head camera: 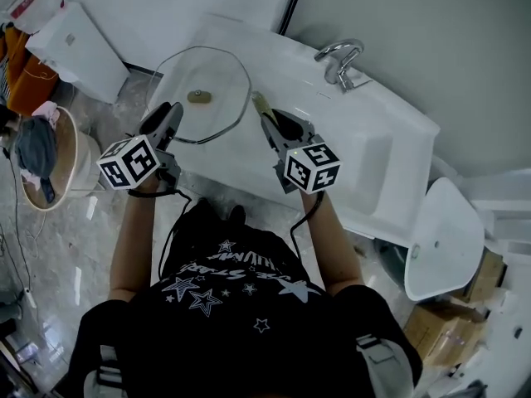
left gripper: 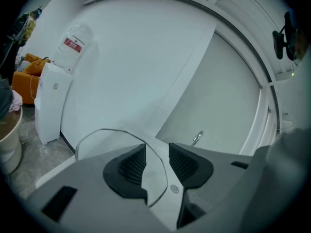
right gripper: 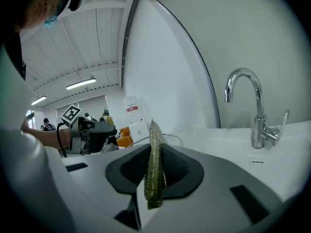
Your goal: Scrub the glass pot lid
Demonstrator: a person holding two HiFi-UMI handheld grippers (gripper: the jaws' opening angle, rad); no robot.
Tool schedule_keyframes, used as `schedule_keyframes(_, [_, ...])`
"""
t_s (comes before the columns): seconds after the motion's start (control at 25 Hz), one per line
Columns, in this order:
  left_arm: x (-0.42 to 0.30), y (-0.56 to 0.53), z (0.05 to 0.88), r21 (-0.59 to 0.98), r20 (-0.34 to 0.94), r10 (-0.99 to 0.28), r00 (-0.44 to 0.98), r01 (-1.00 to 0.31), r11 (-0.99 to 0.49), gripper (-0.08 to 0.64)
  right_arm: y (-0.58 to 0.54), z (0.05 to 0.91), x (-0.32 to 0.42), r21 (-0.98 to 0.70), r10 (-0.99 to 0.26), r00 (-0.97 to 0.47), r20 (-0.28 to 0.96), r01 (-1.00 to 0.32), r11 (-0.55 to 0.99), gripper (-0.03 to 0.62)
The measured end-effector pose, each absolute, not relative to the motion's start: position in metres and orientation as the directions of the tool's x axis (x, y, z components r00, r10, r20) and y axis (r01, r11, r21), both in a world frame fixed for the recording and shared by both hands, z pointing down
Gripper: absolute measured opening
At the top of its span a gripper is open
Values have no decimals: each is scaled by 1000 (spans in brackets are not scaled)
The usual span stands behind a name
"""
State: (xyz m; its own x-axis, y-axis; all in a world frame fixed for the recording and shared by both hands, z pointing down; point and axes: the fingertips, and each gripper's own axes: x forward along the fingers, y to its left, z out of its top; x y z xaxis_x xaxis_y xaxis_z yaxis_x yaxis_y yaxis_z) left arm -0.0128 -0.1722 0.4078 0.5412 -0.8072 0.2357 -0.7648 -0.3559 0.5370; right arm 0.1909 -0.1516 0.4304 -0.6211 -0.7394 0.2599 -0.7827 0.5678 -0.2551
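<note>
White-walled washroom corner, grey marbled floor; white sink unit [head camera: 390, 139]; glass pot lid [head camera: 224, 69] at the sink's left end, part of it reaching past the edge, small brown knob [head camera: 199, 96] uppermost. Left gripper [head camera: 168, 110]: jaws wide, the lid's near rim between them, pads not pressing on it; right gripper [head camera: 267, 118]: jaws clamped on a thin green scouring pad [right gripper: 154, 169], just beside the lid's right rim, contact not discernible. Risk, as judged: scrubbing pressure applied before the left jaws bite would let the unsecured lid skid, tip off the edge and break.
</note>
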Motion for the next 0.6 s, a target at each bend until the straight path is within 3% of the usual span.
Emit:
schedule_keyframes(0.36, [52, -157, 438, 534, 307, -687, 659, -717, -448, 145, -130, 461, 210, -266, -766, -561, 315, -827, 496, 67])
schedule_keyframes(0.6, [45, -134, 439, 464, 338, -668, 663, -735, -494, 66, -108, 462, 196, -268, -780, -532, 328, -845, 464, 67])
